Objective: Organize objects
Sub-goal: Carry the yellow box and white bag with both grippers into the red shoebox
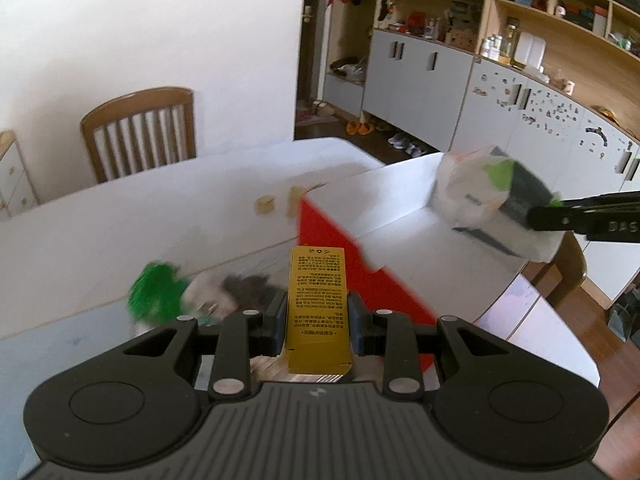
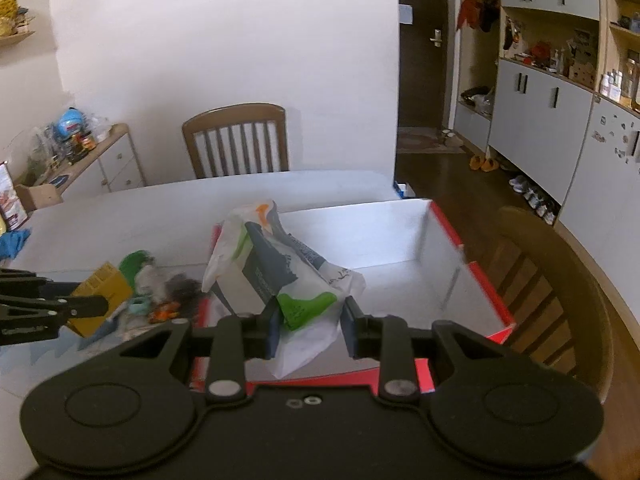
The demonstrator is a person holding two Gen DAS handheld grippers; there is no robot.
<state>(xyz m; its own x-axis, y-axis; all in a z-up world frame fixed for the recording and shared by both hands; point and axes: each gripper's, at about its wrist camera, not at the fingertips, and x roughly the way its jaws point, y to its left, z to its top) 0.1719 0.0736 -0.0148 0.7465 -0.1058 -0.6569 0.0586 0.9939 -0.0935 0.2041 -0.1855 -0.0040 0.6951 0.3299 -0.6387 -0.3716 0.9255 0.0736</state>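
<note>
My left gripper (image 1: 318, 320) is shut on a yellow box (image 1: 318, 300) with printed text and holds it above the table beside the red box (image 1: 340, 236). It shows at the left of the right wrist view (image 2: 100, 292). My right gripper (image 2: 308, 324) is shut on a white plastic bag (image 2: 280, 264) with green and dark print and holds it over the open red box with white inner walls (image 2: 440, 240). The bag also shows in the left wrist view (image 1: 492, 196).
A pile of small items (image 2: 160, 284), green, grey and orange, lies on the white table (image 2: 120, 224) left of the box. Wooden chairs stand at the far side (image 2: 236, 140) and at the right (image 2: 552, 292). Cabinets (image 2: 540, 120) line the right wall.
</note>
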